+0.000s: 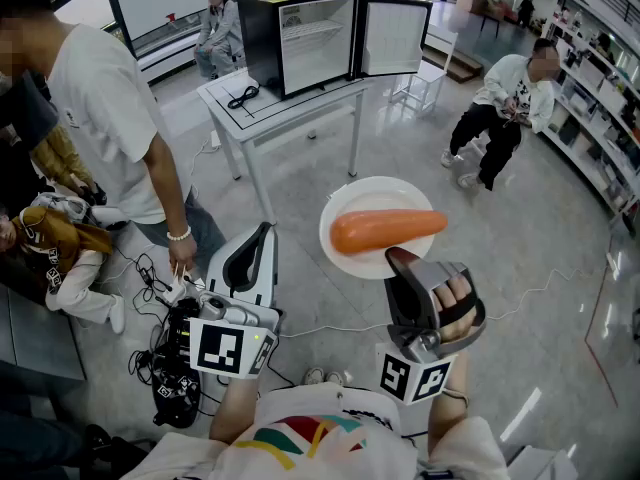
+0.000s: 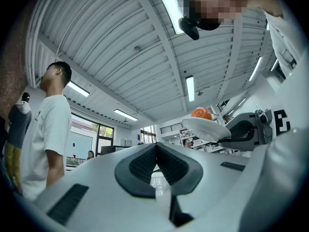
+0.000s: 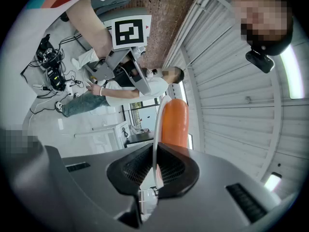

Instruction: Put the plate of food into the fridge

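A white plate [image 1: 352,208] carrying a long orange piece of food [image 1: 388,230] hangs in the air over the floor. My right gripper [image 1: 400,258] is shut on its near rim. In the right gripper view the plate's thin edge [image 3: 157,124] runs between the pads, with the orange food [image 3: 175,122] beside it. My left gripper [image 1: 262,236] is held lower left of the plate, shut and empty, its pads [image 2: 140,164] meeting at the tip. From it I see the plate [image 2: 205,128] to the right. The black fridge [image 1: 262,38] stands on a white table [image 1: 232,108] ahead, its door [image 1: 393,36] swung open.
A person in a white T-shirt [image 1: 100,98] stands close at the left, and another sits on the floor [image 1: 60,258] beside cables [image 1: 165,363]. Someone crouches at the right [image 1: 505,98] by shelving [image 1: 610,118]. One more person sits behind the table [image 1: 218,23].
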A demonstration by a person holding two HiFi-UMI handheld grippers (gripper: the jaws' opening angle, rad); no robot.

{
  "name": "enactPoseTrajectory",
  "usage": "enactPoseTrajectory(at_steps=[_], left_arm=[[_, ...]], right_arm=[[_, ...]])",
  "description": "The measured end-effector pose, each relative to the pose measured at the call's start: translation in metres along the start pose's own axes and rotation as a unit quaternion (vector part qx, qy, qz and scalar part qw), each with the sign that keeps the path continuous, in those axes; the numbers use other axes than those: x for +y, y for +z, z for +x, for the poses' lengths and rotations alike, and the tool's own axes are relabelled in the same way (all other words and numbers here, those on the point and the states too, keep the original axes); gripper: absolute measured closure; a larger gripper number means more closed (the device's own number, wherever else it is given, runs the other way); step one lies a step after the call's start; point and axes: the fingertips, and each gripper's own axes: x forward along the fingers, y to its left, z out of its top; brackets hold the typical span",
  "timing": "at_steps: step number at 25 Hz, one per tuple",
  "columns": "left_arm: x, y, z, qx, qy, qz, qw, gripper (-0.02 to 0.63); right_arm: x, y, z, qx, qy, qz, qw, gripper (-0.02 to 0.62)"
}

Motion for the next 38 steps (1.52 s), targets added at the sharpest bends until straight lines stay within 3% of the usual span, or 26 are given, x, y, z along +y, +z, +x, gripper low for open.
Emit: enactPoseTrajectory(at_steps=[26,38], left_arm=[[0.005,-0.003,0.000,0.012,0.014,0.013,0.9997,0.600],[-0.005,-0.013,0.013,0.024,0.020,0.017,0.9994,0.600]], right_arm=[[0.003,-0.001,0.001,-0.010,0.005,0.016,1.000,0.572],[0.007,-0.019,0.007,-0.015,0.018,0.023,0.999,0.572]])
